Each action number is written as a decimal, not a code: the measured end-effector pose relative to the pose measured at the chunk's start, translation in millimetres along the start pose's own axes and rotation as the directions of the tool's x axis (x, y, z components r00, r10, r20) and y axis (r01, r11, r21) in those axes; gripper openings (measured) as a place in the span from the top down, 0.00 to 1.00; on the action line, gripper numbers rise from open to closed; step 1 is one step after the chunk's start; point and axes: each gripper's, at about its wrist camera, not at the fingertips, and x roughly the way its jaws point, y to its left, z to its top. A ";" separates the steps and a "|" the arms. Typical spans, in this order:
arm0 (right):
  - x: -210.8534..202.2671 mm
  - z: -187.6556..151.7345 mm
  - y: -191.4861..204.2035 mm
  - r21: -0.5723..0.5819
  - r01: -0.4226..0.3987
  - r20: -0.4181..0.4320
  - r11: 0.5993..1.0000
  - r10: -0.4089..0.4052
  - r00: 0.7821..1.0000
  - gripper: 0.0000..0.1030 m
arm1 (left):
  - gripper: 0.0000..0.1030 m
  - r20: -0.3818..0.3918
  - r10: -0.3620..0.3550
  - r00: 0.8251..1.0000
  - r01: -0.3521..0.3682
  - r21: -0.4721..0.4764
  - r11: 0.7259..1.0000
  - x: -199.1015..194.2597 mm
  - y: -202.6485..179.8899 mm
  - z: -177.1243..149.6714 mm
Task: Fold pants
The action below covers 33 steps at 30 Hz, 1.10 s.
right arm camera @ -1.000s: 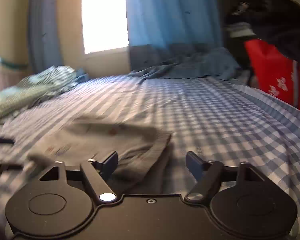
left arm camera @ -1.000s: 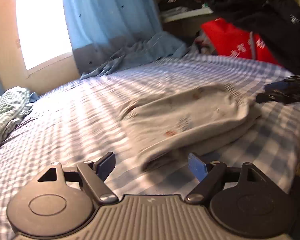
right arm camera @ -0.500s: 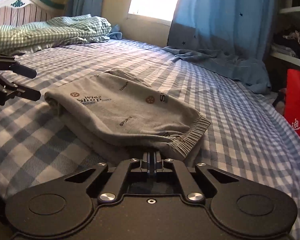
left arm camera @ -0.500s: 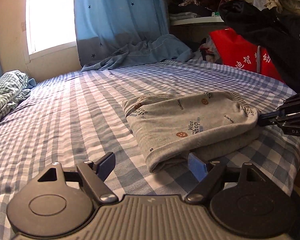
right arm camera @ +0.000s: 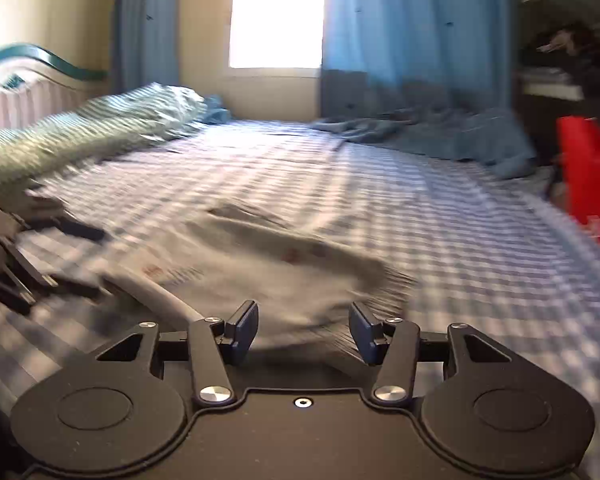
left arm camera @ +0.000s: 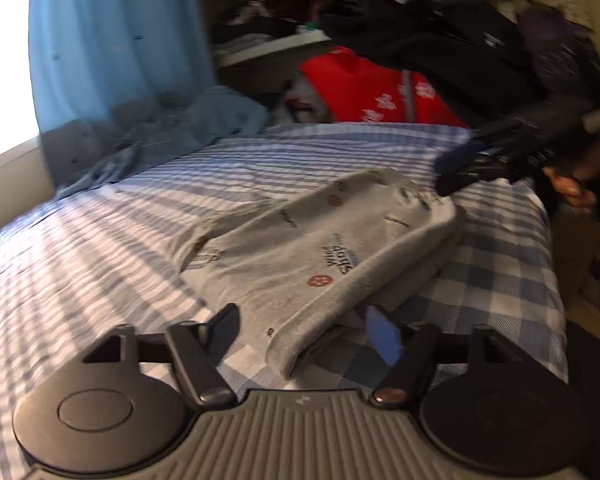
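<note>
Grey folded pants [left arm camera: 320, 256] lie near the bed's [left arm camera: 500, 280] corner; left gripper [left arm camera: 304, 332] fingers closing, right gripper [right arm camera: 304, 330] fingers opening, both straddling ends ungripped.

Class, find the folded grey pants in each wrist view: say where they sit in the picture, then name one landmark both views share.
Left wrist view: the pants lie centre to lower centre on the checked bed, their near corner between the left tongs.
Right wrist view: the pants, blurred, lie lower centre, just ahead of the right tongs.
Shared landmark: the blue curtain.
</note>
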 end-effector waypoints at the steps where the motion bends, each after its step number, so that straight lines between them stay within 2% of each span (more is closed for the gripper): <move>1: 12.6 5.6 2.4 0.004 -0.029 -0.022 1.000 0.029 0.999 0.41 | 0.62 -0.013 -0.021 1.000 0.021 0.013 1.000 3.6 1.4 0.7; 4: 42.9 8.3 -0.5 0.038 -0.023 -0.096 0.999 0.026 0.995 0.41 | 0.80 -0.063 -0.054 0.997 0.057 0.044 0.997 12.1 3.3 0.1; 6: 52.1 2.9 -4.1 0.068 -0.012 -0.117 0.998 0.020 0.993 0.41 | 0.90 -0.069 -0.054 0.996 0.060 0.079 0.995 11.5 -1.6 -3.3; 9: 52.2 -3.8 -5.1 0.063 -0.013 -0.112 0.998 0.020 0.994 0.41 | 0.93 -0.086 -0.060 0.995 0.069 0.108 0.992 6.8 -10.4 -8.1; 11: 51.2 -6.4 -3.6 0.048 -0.010 -0.112 0.999 0.015 0.994 0.41 | 0.94 -0.111 -0.081 0.991 0.093 0.108 0.990 4.3 -14.0 -11.7; 12: 52.0 -6.8 -3.3 0.039 -0.008 -0.114 0.999 0.013 0.993 0.41 | 1.00 -0.126 -0.104 0.986 0.118 0.102 0.988 2.9 -16.0 -12.9; 14: 54.1 -6.5 -1.4 0.025 -0.005 -0.119 1.000 0.008 0.993 0.40 | 1.00 -0.135 -0.134 0.982 0.148 0.099 0.984 -2.9 -21.3 -14.6; 15: 54.7 -6.4 -0.7 0.022 -0.006 -0.119 1.000 0.008 0.993 0.39 | 0.98 -0.133 -0.114 0.985 0.130 0.120 0.984 -6.2 -24.9 -14.7; 17: 54.8 -7.2 -0.3 0.024 -0.008 -0.115 1.000 0.011 0.993 0.37 | 0.92 -0.098 -0.030 0.995 0.047 0.177 0.983 -11.7 -29.6 -13.0; 18: 55.0 -7.6 -0.2 0.023 -0.010 -0.113 1.000 0.012 0.993 0.36 | 0.85 -0.067 0.015 0.998 -0.001 0.206 0.978 -13.6 -29.6 -11.7; 19: 55.5 -7.4 0.0 0.020 -0.012 -0.115 1.000 0.014 0.993 0.34 | 0.66 -0.033 0.066 0.997 -0.056 0.248 0.967 -14.0 -31.1 -8.7; 20: 55.7 -6.1 0.2 0.016 -0.015 -0.120 1.000 0.017 0.993 0.34 | 0.56 -0.011 0.091 0.996 -0.084 0.277 0.957 -13.1 -29.4 -5.3; 21: 55.2 -3.9 0.9 0.014 -0.018 -0.127 1.000 0.020 0.992 0.32 | 0.46 -0.001 0.089 0.996 -0.085 0.296 0.951 -11.2 -25.8 -1.9; 23: 51.8 1.1 1.0 0.011 -0.038 -0.134 0.999 0.039 0.990 0.26 | 0.44 -0.038 0.025 0.999 -0.011 0.326 0.945 -2.7 -15.8 3.4; 25: 48.9 5.1 1.1 0.001 -0.043 -0.141 0.999 0.043 0.989 0.20 | 0.43 -0.118 -0.058 0.991 0.096 0.351 0.931 10.4 -8.1 4.0; 26: 49.0 6.0 0.5 -0.010 -0.033 -0.151 0.999 0.031 0.988 0.20 | 0.44 -0.161 -0.084 0.983 0.138 0.364 0.921 17.5 -6.4 2.8; 28: 50.8 5.2 -2.3 -0.025 -0.015 -0.175 1.000 0.011 0.985 0.20 | 0.52 -0.180 -0.125 0.976 0.185 0.374 0.909 22.2 -1.4 3.2; 29: 51.6 4.2 -5.2 -0.021 -0.021 -0.178 1.000 0.017 0.984 0.20 | 0.57 -0.198 -0.131 0.971 0.198 0.369 0.908 23.0 1.8 6.4; 31: 53.0 1.5 -10.6 0.001 -0.036 -0.179 0.999 0.036 0.983 0.19 | 0.76 -0.227 -0.121 0.966 0.204 0.384 0.901 23.2 6.9 12.4; 33: 55.6 0.7 -11.0 0.000 -0.037 -0.181 0.999 0.037 0.983 0.18 | 0.81 -0.253 -0.130 0.959 0.224 0.391 0.893 22.0 9.7 15.3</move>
